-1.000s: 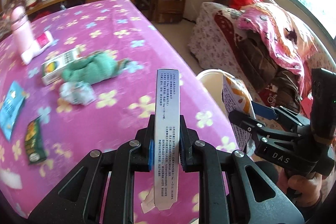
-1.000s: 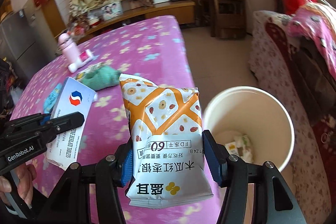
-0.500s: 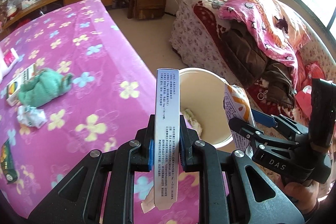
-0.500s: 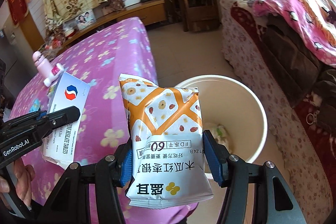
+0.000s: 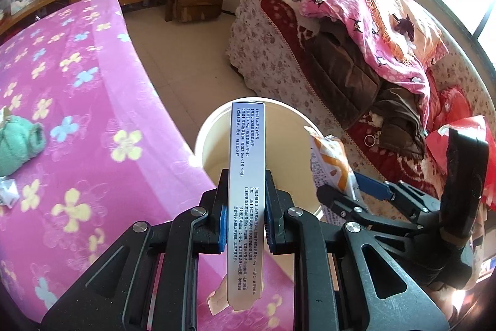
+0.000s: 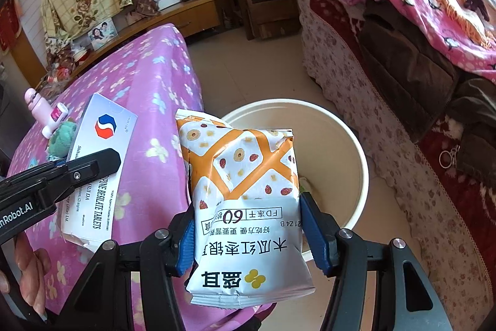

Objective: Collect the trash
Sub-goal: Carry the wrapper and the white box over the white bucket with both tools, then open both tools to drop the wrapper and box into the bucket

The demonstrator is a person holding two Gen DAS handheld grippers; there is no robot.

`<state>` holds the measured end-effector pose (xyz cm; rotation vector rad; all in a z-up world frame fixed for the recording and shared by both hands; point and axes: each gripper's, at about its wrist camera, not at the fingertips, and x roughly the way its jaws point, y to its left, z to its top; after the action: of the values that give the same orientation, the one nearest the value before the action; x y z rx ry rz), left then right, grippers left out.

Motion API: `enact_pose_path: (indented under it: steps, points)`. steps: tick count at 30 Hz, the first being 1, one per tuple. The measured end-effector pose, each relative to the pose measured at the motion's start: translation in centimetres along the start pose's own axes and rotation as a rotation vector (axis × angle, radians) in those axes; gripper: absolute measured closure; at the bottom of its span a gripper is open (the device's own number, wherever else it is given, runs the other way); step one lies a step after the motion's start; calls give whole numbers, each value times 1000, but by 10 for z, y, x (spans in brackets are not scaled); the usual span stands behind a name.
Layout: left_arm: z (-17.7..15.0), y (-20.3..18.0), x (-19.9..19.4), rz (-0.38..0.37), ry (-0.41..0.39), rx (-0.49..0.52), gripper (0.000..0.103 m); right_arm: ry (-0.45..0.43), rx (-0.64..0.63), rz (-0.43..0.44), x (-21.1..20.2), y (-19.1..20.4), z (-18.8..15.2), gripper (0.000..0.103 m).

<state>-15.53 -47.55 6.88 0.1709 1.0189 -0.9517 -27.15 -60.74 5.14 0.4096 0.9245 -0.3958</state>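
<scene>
Your biggest surface is the table under the pink flowered cloth [image 5: 77,101], and across the tiled floor stands the sofa [image 5: 310,58] heaped with a pink blanket [image 5: 372,27] and dark clothing. Between the two, just beside the table edge, sits the cream bucket [image 6: 356,157] that serves as the bin. You can see a little pale crumpled rubbish at its bottom in the right wrist view; most of its inside is hidden behind what you are holding.

Your right gripper [image 6: 248,225] is clamped on a snack bag [image 6: 245,176], orange-and-white with printed characters, held upright in front of the bucket's near rim. Your left gripper [image 5: 246,216] is clenched on a flat white tablet box [image 5: 246,176], held edge-on and upright, its top end lined up over the bucket's mouth in the left wrist view. The box's torn lower flap hangs below the jaws.

Back on the cloth you have a green knitted bundle [image 5: 18,145], a scrap of crumpled wrapper [image 5: 6,191] near it, and, farther off, a pink bottle [image 6: 38,104] with a small pink-and-white tube [image 6: 54,118] touching it.
</scene>
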Motion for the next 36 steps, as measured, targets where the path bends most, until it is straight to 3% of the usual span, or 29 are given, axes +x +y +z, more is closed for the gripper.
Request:
enact_pose_path:
  steps: [10,13,15,17,19,36]
  points:
    - [6,-6,19,-23,4,-23,87,25,38,-11,19,-13,1,45]
    - [6,-6,21,-34,6,-30,86,31,51,-24,24,-15,3,38]
    - [5,-5,21,-31,2,-33,81,32,59,-31,26,-15,4,31]
    - [4,-3,19,-31,-9,-42,62,33,66,-37,27,-17,4,30]
    - [3,1,15,-38,-24,-60,56,40,76,-35,29,-19,3,30]
    - [-6,17,-5,5,-52,-75,56,50,87,-17,32,-11,0,25]
